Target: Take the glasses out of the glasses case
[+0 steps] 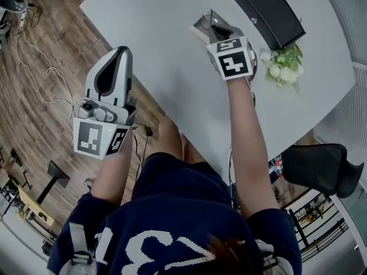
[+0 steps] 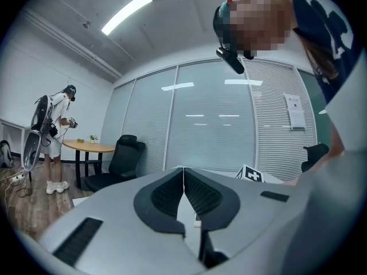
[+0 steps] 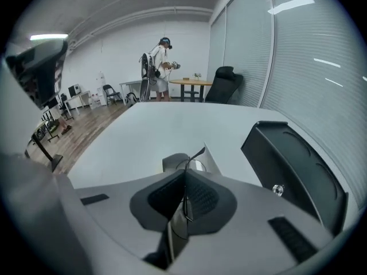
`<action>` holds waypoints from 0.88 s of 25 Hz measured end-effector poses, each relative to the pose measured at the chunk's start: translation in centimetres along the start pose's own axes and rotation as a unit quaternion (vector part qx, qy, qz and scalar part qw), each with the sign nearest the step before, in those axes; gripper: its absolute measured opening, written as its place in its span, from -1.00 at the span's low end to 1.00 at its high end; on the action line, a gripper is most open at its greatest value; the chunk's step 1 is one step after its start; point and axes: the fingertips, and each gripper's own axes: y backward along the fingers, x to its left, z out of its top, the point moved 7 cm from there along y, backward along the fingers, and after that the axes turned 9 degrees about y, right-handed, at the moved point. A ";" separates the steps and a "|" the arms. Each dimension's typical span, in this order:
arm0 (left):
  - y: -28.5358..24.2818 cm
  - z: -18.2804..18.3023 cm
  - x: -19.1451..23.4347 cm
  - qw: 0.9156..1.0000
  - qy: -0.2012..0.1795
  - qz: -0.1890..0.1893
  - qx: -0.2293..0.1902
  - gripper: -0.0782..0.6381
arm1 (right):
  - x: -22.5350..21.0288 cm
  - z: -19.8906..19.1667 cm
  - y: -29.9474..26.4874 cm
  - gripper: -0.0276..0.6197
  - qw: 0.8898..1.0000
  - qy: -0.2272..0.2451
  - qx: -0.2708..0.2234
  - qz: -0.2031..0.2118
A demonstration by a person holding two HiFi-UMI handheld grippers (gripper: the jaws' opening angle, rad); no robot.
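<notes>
The black glasses case [image 1: 266, 11] lies open on the white table [image 1: 160, 27] at the far right; in the right gripper view the case [image 3: 292, 165] sits to the right of the jaws, with a metal snap on its flap. My right gripper [image 1: 211, 23] hovers over the table left of the case, shut on thin-framed glasses [image 3: 194, 160]. One temple arm sticks up past the right gripper [image 3: 185, 173]. My left gripper [image 1: 121, 51] is held off the table's left edge over the floor. The left gripper [image 2: 183, 171] is shut with nothing in it.
A small bunch of white flowers [image 1: 282, 65] lies near the table edge, right of my right hand. A black office chair [image 1: 321, 168] stands below the table's right side. Cables [image 1: 40, 67] run over the wooden floor at left. Another person [image 3: 157, 67] stands at a far table.
</notes>
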 end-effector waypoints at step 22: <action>0.7 9.7 -4.9 0.993 -0.056 -0.038 -0.096 -0.73 | -1.4 8.2 22.6 -0.82 0.933 -0.050 -0.346 -0.080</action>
